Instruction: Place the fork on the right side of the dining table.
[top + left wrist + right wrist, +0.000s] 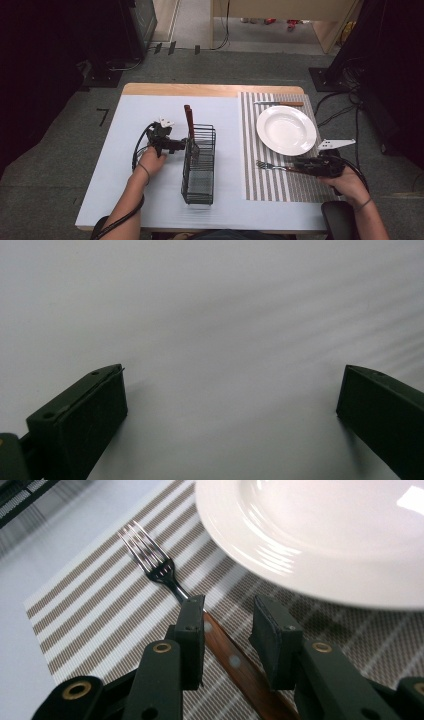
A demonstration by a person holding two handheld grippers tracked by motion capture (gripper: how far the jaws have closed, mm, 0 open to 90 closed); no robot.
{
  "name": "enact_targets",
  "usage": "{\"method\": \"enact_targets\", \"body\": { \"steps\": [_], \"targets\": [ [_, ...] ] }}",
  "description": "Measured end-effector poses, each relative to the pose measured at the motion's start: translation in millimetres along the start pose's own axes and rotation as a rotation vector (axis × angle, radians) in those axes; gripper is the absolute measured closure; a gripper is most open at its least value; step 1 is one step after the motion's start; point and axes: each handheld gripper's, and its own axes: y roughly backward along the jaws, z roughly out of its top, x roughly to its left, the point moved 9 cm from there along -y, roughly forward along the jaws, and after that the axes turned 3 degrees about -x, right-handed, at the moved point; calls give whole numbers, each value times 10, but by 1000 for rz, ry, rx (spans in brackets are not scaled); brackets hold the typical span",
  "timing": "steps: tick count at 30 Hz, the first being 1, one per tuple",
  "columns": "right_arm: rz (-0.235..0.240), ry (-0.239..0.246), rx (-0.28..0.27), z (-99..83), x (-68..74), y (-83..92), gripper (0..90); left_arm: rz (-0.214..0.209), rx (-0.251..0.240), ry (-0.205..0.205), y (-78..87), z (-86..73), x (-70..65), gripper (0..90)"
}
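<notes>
Your right claw (227, 625) stands partly open around the wooden handle of the fork (165, 577); one pad touches the handle, the other stands apart, so the fork is not gripped and lies on the striped placemat (260, 187), at about 7 o'clock from the white plate (286, 130), as in a place setting. Your left claw (230, 405) is wide open and empty over the pale bench (145, 195), at 9 o'clock of the wire caddy (199, 172), probably ready to steady it.

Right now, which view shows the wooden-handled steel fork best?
The right gripper view: the wooden-handled steel fork lies close up on the striped placemat, handle between the right gripper jaws. The high view shows it small beside the white plate; the left gripper view faces plain surface.
</notes>
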Motion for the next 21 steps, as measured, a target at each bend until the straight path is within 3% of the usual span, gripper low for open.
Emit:
{"method": "enact_targets", "body": {
  "steps": [2, 4, 5, 6, 9, 16, 21],
  "targets": [
    [2, 11, 2, 37, 51, -24, 663, 0, 0, 0, 0, 0, 0, 0],
    [22, 39, 4, 145, 217, -115, 703, 0, 1, 0, 0, 0, 0, 0],
    [22, 39, 4, 145, 217, -115, 703, 0, 1, 0, 0, 0, 0, 0],
    [30, 56, 4, 224, 328, -213, 729, 0, 0, 0, 0, 0, 0, 0],
    [41, 88, 16, 322, 464, -397, 743, 0, 0, 0, 0, 0, 0, 0],
    [29, 84, 34, 514, 558, -710, 816, -1, 0, 1, 0, 0, 1, 0],
    [26, 122, 60, 573, 640, -887, 832, 0, 0, 1, 0, 0, 0, 0]
  ]
}}
